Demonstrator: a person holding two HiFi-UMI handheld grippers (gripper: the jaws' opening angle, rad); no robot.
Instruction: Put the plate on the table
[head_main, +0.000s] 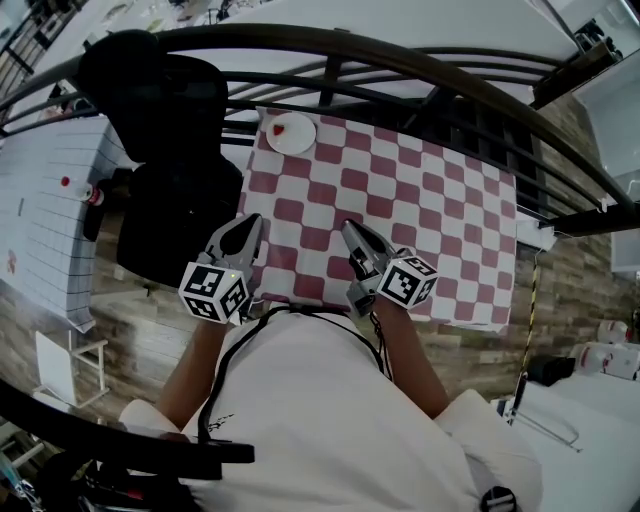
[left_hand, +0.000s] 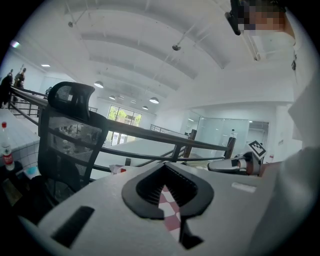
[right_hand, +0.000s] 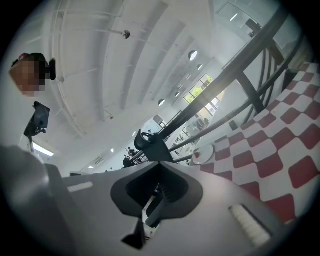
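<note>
The plate lies on the counter's far left corner, well apart from both grippers. The left gripper and right gripper hover empty, jaws pressed together. The placing looks done, so it is best to keep clear of the plate.

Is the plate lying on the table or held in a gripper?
Lying on it: the plate rests flat on the checkered tablecloth at its far corner, untouched.
</note>
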